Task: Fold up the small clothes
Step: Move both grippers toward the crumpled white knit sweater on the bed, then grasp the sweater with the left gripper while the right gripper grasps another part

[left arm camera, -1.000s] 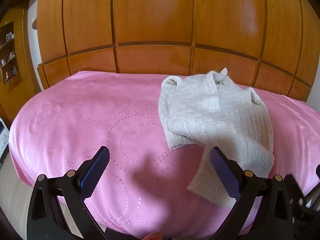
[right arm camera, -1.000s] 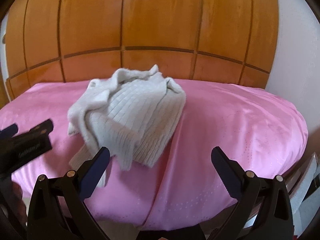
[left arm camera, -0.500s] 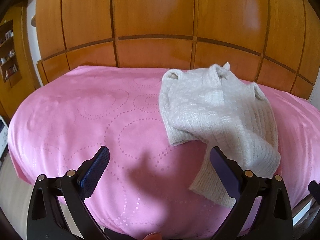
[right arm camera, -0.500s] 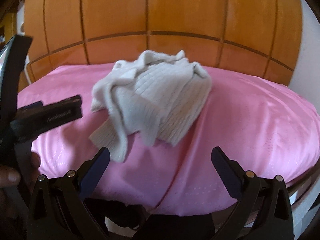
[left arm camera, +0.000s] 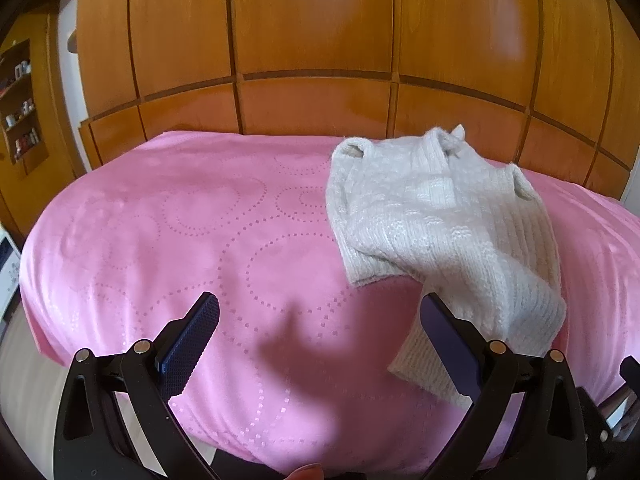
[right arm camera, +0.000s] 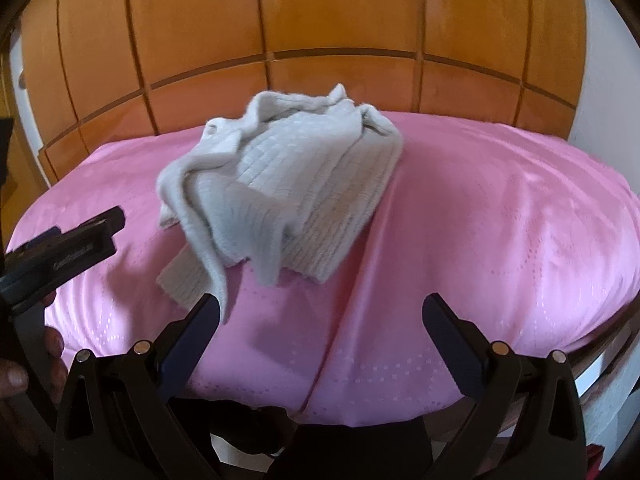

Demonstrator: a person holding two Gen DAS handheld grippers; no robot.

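Cream ribbed knit sweater lies crumpled on the pink dotted bedspread, right of centre. The left tool gapes wide, empty; its right finger nears a dangling sleeve, best pinched at the cuff.

From the right wrist, the right tool stands equally wide, empty, short of the sweater. Wooden panelling behind; nothing blocks approach.
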